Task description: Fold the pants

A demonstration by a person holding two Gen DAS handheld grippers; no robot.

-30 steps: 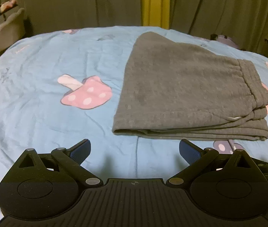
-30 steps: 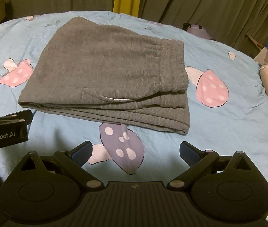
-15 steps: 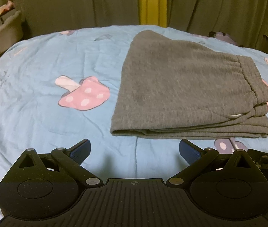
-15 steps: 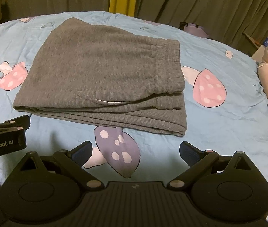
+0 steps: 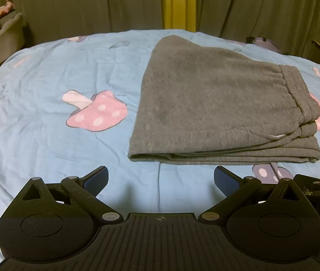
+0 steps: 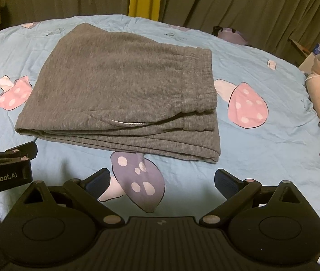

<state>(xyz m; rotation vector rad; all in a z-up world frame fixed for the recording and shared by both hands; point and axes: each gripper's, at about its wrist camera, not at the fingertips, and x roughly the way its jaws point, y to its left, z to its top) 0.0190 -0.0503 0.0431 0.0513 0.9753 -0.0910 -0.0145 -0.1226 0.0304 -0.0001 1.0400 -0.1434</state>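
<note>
My left gripper (image 5: pixel 161 178) and right gripper (image 6: pixel 162 179) both hang released, holding nothing, near the bed's near edge. The folded grey fleece pants (image 5: pixel 216 106) lie mid-bed on the blue mushroom-print bedsheet (image 5: pixel 47 135). Snagging that loose layered near edge could undo the stack.

Both hand-held grippers (image 5: pixel 161 176) (image 6: pixel 162 178) agape (empty)

Grey pants (image 5: pixel 207 103) on a light-blue sheet (image 5: pixel 47 72) (pink and purple mushroom print).
</note>
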